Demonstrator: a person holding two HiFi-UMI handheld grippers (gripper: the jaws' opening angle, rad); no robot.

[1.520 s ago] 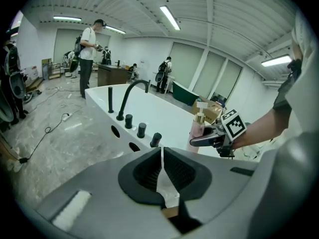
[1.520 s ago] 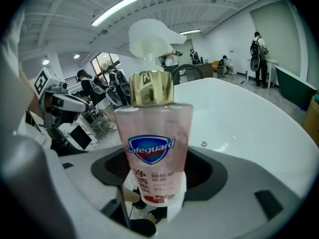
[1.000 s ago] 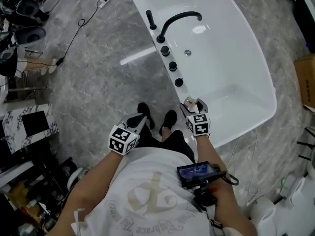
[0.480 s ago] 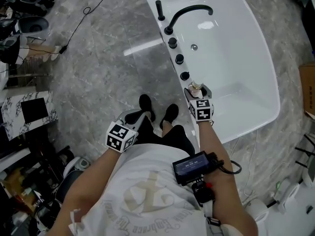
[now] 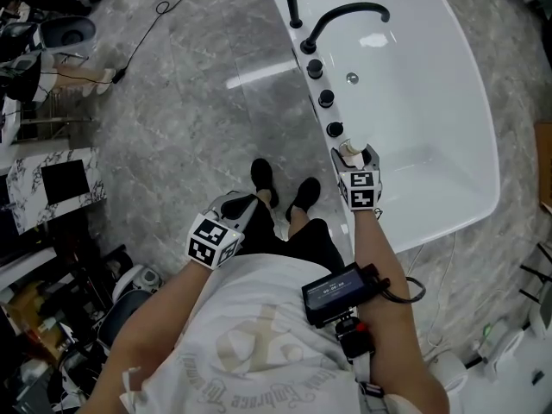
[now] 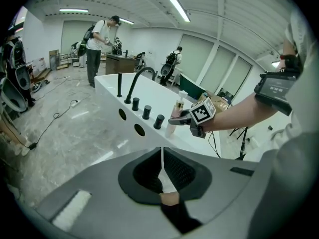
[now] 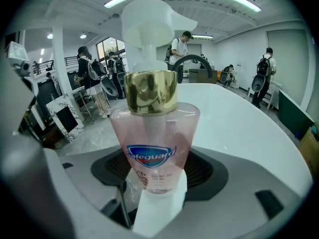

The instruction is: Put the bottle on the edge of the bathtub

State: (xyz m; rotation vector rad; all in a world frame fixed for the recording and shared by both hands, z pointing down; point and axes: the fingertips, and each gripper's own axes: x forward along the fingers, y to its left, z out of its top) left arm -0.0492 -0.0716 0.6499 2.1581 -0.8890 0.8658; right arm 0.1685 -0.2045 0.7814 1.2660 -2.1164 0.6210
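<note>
**White bathtub (image 5: 423, 93), grey marble floor, one pump bottle (image 7: 153, 148) at the rim**

Grey veined floor (image 5: 190, 102) runs along the tub's left side, with a black arched faucet (image 5: 345, 14) and a row of black knobs (image 5: 325, 98) along the near rim.

The bottle is a clear pinkish one with a shiny gold collar, a white pump head and a blue-and-red Safeguard label on the front. The liquid inside looks pale pink.

The right gripper (image 5: 352, 157) has it clamped. Both jaws press against the lower body from either side, and the bottle stands upright between them with the pump sticking well above. From the head view it sits over the tub's near rim, just past the last knob in the row (I can't tell if the base actually touches the rim or hangs a hair above it).

The left gripper (image 6: 161, 169) is off the tub, down by the person's left leg and well apart from the bottle. Its jaws are pinched together with only a thin slit showing, and there's nothing in them.
</note>
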